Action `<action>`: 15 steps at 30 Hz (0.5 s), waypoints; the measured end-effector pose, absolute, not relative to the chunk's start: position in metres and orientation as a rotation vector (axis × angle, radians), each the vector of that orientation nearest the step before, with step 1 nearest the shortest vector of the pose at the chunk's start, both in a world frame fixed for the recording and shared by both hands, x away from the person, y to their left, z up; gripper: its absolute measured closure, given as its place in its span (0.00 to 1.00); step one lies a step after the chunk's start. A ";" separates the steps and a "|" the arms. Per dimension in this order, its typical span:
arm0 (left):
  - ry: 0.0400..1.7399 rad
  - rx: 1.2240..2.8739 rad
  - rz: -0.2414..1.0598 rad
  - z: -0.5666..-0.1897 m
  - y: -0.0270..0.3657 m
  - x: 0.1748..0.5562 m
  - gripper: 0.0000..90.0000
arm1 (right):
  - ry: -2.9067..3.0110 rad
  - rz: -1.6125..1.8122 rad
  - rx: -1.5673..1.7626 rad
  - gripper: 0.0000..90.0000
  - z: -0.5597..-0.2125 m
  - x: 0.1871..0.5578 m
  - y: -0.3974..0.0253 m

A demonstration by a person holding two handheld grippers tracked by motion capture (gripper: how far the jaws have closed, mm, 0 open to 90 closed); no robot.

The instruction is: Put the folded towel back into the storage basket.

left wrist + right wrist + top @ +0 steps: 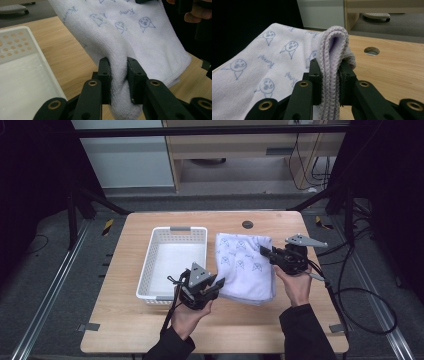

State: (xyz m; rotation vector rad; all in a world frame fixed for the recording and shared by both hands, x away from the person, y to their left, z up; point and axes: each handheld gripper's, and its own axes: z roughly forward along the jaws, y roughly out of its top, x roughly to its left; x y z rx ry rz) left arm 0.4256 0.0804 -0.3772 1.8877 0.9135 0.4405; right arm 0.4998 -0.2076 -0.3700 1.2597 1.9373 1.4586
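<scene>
At the near edge of the wooden surface [125, 330] the person's two dark sleeves come in, each hand carrying a set of tongs. The left tongs [218, 283] sit just right of the near right corner of a white plastic basket [150, 265], and their jaws are pressed in on a thick fold at the near left edge of a folded white towel [245, 265]; in the left gripper view the left tongs [119, 80] squeeze the terry cloth [130, 42] into a narrow waist between the two black jaws, with the basket wall [15, 45] to the left. The towel, printed with small blue doodle faces and words, lies on the middle of the surface, just right of the basket, its left edge close alongside the basket's right wall. A little farther and to the right, the right tongs [265, 252] reach in from the towel's right side and pinch its right edge; in the right gripper view the right tongs [329, 77] clamp a doubled hem of the towel [262, 65], which rises in a rounded loop above the jaws. Beyond the towel, near the far edge, a round cable hole [247, 224] is set into the surface [392, 70]. Past the surface lie a grey floor [235, 190] and pale wooden furniture [235, 145].
</scene>
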 end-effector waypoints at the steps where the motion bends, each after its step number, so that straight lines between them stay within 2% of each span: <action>1: 0.914 1.888 0.441 -0.377 0.080 0.426 0.83 | 1.937 1.459 1.260 0.85 -0.370 0.500 -0.208; 15: 0.925 1.849 0.468 -0.363 0.106 0.427 0.83 | 1.945 1.471 1.212 0.85 -0.351 0.507 -0.183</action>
